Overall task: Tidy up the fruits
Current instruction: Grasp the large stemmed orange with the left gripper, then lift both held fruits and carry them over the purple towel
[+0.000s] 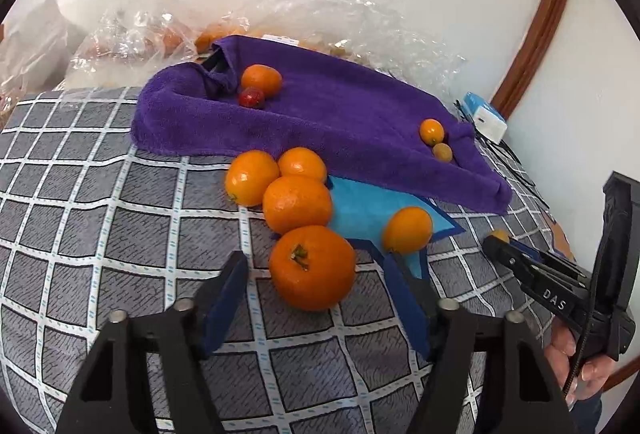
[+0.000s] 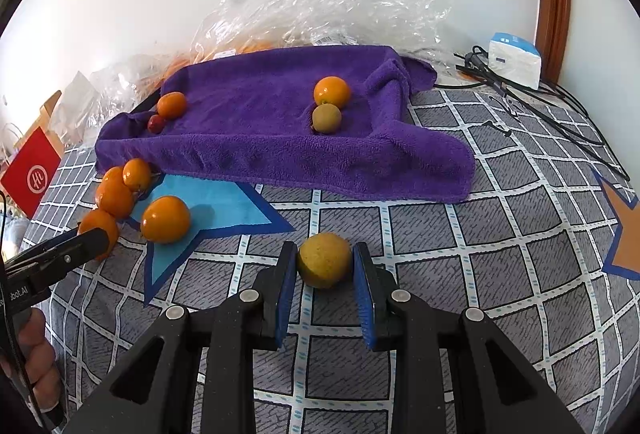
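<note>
My left gripper [image 1: 314, 266] is open around the nearest orange [image 1: 312, 268], which rests on the checked cloth. Several more oranges [image 1: 297, 204] lie in a cluster behind it, one [image 1: 407, 229] on a blue star patch [image 1: 364, 210]. My right gripper [image 2: 325, 258] is shut on a small yellow fruit [image 2: 325, 260], low over the cloth. The purple towel tray [image 2: 280, 122] holds an orange [image 2: 332, 91] and a greenish fruit [image 2: 327, 118] at its right, and an orange [image 2: 171, 105] with a small red fruit [image 2: 156, 123] at its left.
Crinkled clear plastic bags [image 2: 320, 6] lie behind the tray against the wall. A white and blue box [image 2: 514, 60] with black cables [image 2: 540, 102] sits at the far right. A red box [image 2: 32, 174] stands at the left edge. An orange star patch [image 2: 628, 234] marks the cloth's right.
</note>
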Tool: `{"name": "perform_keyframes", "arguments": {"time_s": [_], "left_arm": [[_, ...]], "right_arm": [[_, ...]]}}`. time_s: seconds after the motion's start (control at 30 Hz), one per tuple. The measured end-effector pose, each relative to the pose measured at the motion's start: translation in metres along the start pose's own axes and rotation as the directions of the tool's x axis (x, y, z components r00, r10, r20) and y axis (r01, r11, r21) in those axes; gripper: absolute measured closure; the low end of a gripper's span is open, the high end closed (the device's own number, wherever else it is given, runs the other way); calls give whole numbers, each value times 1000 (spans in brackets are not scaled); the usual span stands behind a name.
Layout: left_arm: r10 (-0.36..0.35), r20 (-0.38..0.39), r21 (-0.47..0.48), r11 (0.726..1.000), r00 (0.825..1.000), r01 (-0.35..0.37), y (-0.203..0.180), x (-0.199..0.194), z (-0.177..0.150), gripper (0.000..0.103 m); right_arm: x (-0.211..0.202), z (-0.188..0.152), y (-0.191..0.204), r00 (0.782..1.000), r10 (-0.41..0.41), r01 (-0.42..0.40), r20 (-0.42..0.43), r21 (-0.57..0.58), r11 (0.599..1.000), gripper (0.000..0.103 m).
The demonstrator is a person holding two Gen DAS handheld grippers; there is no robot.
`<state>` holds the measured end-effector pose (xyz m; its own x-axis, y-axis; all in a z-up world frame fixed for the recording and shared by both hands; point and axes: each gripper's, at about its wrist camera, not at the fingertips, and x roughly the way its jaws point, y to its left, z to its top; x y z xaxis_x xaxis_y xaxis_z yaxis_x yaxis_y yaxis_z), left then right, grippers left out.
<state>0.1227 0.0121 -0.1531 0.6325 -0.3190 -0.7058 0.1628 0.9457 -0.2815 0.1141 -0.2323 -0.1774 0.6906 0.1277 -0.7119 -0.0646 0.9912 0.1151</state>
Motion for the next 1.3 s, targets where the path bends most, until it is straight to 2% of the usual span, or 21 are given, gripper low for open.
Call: {"name": "perform_keyframes", "arguments": {"time_s": [0.03, 0.1, 0.2, 0.6, 0.87, 1.03, 1.3], "left_arm": [[-3, -4, 3, 1000, 1000, 3, 0, 1, 0, 54], [0, -15, 0, 1000, 1000, 0, 0, 2, -1, 62], [-17, -10, -19, 1000, 1000, 17, 4, 1, -1, 63], [-25, 114, -78, 996, 993, 34, 16, -23, -1, 63], [1, 180, -135, 991, 984, 23, 28, -36, 2, 63], [26, 209, -125, 992, 978, 1, 28, -41, 2, 63], [24, 234, -88, 996, 972, -3, 23, -46, 0, 63]], "right_arm": [[0, 0, 0, 1000, 0, 0, 0, 0, 1000, 75], [0, 0, 0, 1000, 0, 0, 0, 2, 1000, 75], [0, 0, 0, 1000, 0, 0, -1, 3, 1000, 75], [-2, 0, -2, 1000, 7, -8, 13, 19, 1000, 75], [-14, -3, -5, 997, 19, -22, 73, 41, 999, 75], [-18, -3, -3, 995, 21, -24, 95, 31, 999, 75], [-22, -3, -1, 991, 43, -46, 125, 20, 999, 75]]}}
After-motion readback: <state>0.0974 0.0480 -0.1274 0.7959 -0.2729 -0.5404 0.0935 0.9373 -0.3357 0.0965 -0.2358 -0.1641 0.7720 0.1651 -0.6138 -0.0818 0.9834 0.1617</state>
